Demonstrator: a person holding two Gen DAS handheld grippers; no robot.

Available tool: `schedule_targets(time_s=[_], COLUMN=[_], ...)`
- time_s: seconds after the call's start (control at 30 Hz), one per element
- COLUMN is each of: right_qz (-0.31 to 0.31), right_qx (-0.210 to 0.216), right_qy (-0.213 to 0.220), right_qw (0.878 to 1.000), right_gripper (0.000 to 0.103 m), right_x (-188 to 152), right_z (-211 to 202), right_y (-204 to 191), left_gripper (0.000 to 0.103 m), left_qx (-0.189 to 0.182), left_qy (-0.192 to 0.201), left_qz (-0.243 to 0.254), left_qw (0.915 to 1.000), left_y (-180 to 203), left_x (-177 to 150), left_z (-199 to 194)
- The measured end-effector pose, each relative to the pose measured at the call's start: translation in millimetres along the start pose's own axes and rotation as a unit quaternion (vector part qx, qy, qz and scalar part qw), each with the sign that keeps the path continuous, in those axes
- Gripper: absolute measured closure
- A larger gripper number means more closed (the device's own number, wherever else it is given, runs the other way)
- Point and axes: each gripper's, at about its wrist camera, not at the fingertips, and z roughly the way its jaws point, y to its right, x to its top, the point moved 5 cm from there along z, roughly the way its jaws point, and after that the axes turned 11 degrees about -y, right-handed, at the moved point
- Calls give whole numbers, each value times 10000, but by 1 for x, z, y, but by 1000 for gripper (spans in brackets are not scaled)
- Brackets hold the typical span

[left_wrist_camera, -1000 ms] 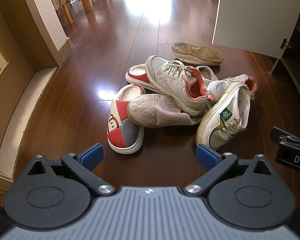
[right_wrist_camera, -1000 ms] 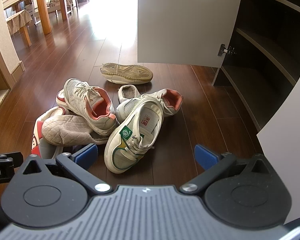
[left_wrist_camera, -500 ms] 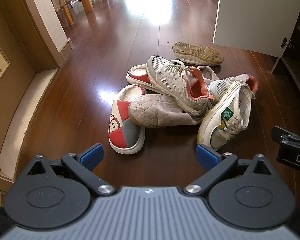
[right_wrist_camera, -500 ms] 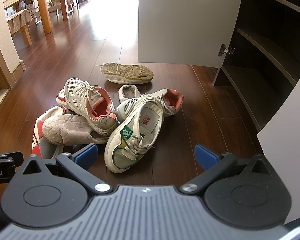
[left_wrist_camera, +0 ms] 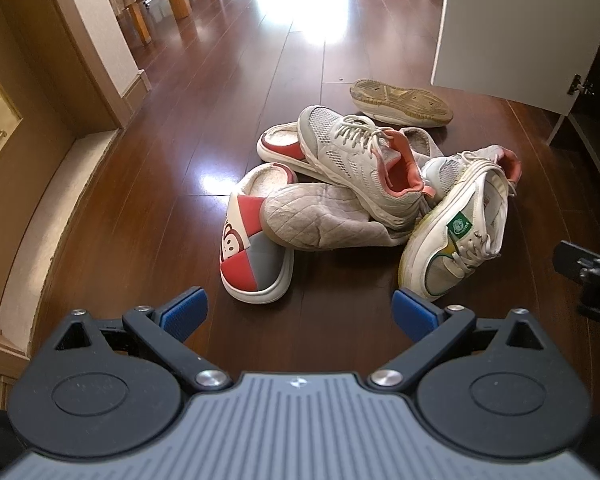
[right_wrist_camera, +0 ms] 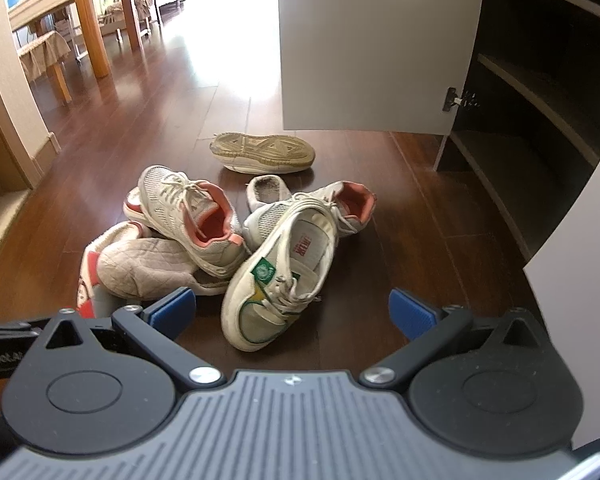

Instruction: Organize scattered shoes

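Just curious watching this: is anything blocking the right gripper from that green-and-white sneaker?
Nothing visible. The right gripper is open, and the green-and-white sneaker lies just beyond its fingertips, on the near edge of the pile, with no shoe on top of it.

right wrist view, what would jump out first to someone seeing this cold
A jumbled heap of shoes on the dark wooden floor catches the eye first, with the white lace-up sneaker with a green tongue badge lying nearest, between the open right gripper fingers' line of sight. Behind the heap, a worn shoe flipped sole-up lies apart. To the right stands the open dark shoe cabinet with bare shelves.
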Motion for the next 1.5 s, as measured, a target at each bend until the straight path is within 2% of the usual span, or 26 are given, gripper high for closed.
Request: schedule_targets(time_s=[0.33,0.53,0.7,0.8,0.9,0.97,1.1,1.2,1.33,1.43,1.5], right_qz=[-2,-346,-869,-1057,-1018,-931,-573,-228,183,342,400], right_qx=[529,641,290,-102,-406,-532,-379,21,339,385,468], right_qy=[132,366,955,1334,1650,1802,1660,1322,426,-159,-427], right_qw=[9985,9967,9912,9854,9802,9778,9837,9910,9983,9985,9972], right_gripper=[4,5,5,5,6,7,7,7,10,18,18], right_x=[12,30,63,83,96,100,89,71,35,10,-4], right_z=[-12,-28,-50,-62,-73,-80,-65,-38,28,65,86], right_y=[2,4,24,43,62,75,95,102,107,102,99], left_gripper=[2,2,2,2,3,3,3,3,3,3,3], left_qx=[92,17,-131,-122,-144,-286,-497,-325,-175,-178,-212], left_qy=[67,108,232,164,71,58,101,103,48,-87,-155], left_qz=[-44,-37,-2,33,-21,-142,-217,15,102,89,100], left_qw=[9999,9999,9996,9998,9999,9995,9985,9994,9998,9998,9996], left_y=[-5,-10,-12,-10,-7,-5,1,5,3,0,-2], left_x=[0,2,5,6,10,12,14,13,15,14,12], left_z=[0,1,3,9,13,12,10,14,24,33,37])
